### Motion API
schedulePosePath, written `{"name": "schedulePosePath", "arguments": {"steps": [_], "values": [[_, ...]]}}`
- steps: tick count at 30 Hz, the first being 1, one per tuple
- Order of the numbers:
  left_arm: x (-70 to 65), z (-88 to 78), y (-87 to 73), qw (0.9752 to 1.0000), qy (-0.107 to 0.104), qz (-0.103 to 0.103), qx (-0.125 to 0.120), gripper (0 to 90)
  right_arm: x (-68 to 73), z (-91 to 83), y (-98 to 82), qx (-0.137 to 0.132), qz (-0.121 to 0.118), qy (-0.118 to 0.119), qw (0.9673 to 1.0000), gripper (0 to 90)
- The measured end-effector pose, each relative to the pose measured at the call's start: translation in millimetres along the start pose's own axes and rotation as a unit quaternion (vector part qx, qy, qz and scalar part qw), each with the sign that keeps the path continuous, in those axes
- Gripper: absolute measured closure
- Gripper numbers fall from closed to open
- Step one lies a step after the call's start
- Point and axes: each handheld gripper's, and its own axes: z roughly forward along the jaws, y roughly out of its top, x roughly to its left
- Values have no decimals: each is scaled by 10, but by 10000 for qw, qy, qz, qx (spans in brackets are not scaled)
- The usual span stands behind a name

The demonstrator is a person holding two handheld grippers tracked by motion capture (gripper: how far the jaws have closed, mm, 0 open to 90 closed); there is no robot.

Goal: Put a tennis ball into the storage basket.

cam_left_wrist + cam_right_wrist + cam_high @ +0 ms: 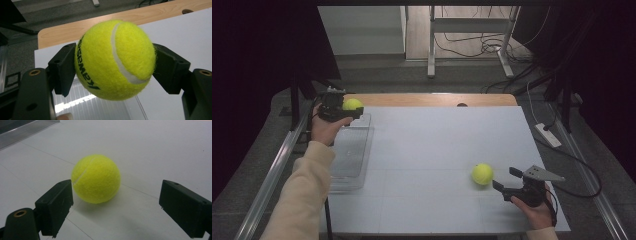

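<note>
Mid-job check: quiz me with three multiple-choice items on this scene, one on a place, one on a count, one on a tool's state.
1. Where is the free tennis ball?
A. On the white board, just ahead of the right tool
B. Inside the clear tray
C. On the floor

2. How many tennis balls are there?
A. One
B. Two
C. Three

3. The left tool is:
A. Open, empty
B. Shut on the held tennis ball
C. Lying on the table

Answers: 1 A, it rests on the board before open jaws; 2 B, one held, one free; 3 B, both jaws press its sides.

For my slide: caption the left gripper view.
Left gripper clamps a yellow tennis ball above a clear tray.
</note>
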Motion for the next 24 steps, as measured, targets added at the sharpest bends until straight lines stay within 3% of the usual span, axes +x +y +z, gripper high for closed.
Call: {"name": "schedulePosePath", "arguments": {"steps": [14,24], "values": [[222,-3,-70,9993,290,-251,25,270,0,0,-1,16,-6,3,10000,123],[269,40,-110,9987,396,-284,113,269,-3,8,-6,21,-13,2,10000,123]]}}
